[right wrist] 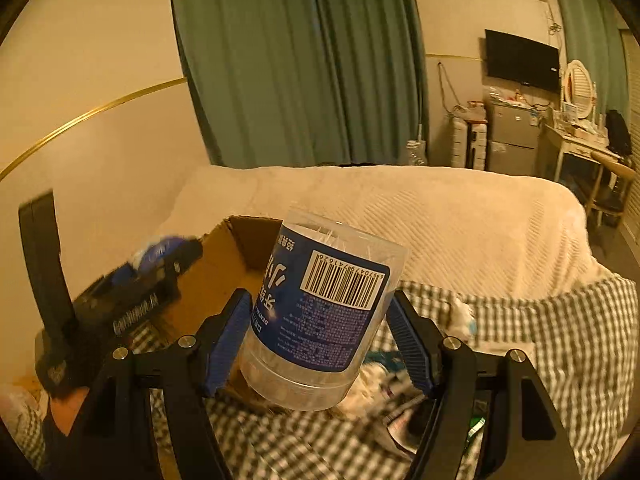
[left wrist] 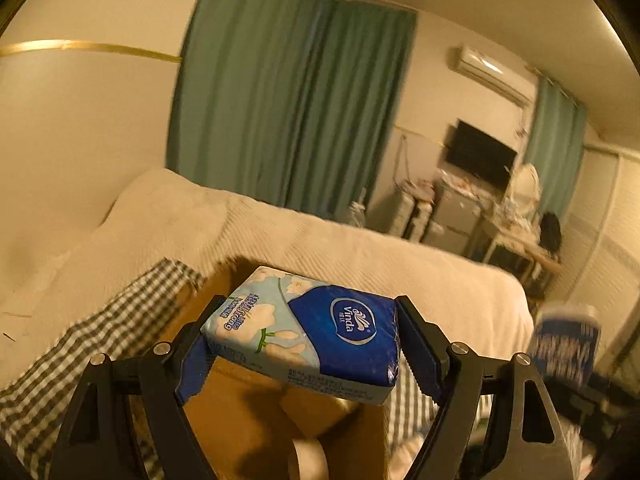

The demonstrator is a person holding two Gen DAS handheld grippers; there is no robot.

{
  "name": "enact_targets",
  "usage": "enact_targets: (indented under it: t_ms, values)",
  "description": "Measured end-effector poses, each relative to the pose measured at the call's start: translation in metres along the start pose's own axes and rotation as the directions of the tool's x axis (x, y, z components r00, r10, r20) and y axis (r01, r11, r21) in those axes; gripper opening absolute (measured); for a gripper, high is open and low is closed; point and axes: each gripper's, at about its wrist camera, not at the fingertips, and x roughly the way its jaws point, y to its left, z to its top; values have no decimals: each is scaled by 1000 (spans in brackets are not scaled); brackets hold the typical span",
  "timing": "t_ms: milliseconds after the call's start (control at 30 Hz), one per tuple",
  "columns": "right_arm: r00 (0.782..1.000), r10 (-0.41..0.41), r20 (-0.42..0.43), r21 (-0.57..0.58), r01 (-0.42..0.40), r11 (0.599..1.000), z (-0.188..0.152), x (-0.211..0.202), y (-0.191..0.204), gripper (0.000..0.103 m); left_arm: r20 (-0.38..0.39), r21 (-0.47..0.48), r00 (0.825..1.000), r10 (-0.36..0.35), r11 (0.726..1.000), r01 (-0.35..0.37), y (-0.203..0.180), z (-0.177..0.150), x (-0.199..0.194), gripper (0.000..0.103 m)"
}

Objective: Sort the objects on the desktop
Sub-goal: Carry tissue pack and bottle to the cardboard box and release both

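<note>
Left hand-held gripper (left wrist: 300,344): lower centre of the left wrist view; its two blue pads press on the short ends of a tissue pack, which it grasps clear of everything below.
Tissue pack (left wrist: 304,328): soft blue and pale-blue packet with white flowers and a "Vinda" logo, lying flat between the pads and tilted down to the right.
Right hand-held gripper (right wrist: 320,344): lower centre of the right wrist view; its blue pads clamp the sides of a clear jar, which it grasps in the air.
Clear jar (right wrist: 320,316): round plastic container with a blue label and a barcode, leaning to the right; thin pale sticks show through the clear band at its upper end.
Cardboard box (left wrist: 248,412): open brown box directly under the tissue pack in the left wrist view; in the right wrist view it sits left of and behind the jar, flaps up.
Tape roll (left wrist: 308,460): pale ring at the bottom edge, inside the box.
Checked cloth (right wrist: 560,360): green-and-white cloth around the box, filling the lower right of the right wrist view, with blurred small items on it.
Bed (right wrist: 440,216): cream textured cover behind the box, across mid-frame.
Curtain (right wrist: 296,60): green, upper centre, behind the bed.
Television (right wrist: 522,60): dark screen on the far wall, upper right.
</note>
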Motion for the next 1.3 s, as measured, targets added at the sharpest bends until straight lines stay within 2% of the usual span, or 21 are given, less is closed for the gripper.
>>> enact_targets:
  t_ms: [100,200,367,500,667,800,900,1067,1300]
  values:
    - [1000,17,-8,-2,-17,1000,7,21,9,69,-11,-59,1000,16,998,-17,20,2,25,83]
    - [999,32,-31,-10,-32,999,11,48,24,69,-61,-50,997,39,998,-42,41,-10,49,83]
    - [994,75,-85,-1,-75,997,6,92,39,69,-145,15,987,66,998,-65,57,-34,73,83]
    - [986,94,-140,-25,-99,995,-11,120,53,69,-160,69,984,78,995,-68,57,-42,77,83]
    - [978,94,-186,-16,-99,995,-23,141,48,69,-178,119,978,106,989,-86,54,-48,81,83]
    - [974,111,-198,-7,-114,993,-27,142,49,69,-203,126,970,132,986,-108,58,-49,87,85]
    - [974,110,-200,5,-111,994,-26,141,47,71,-225,114,964,142,986,-119,61,-49,88,93]
    - [974,147,-170,75,-136,988,-21,126,36,71,-203,125,968,147,984,-123,58,-52,79,100]
    - [994,48,-98,58,-43,997,-14,74,7,71,-180,205,975,127,975,-89,35,-59,66,100]
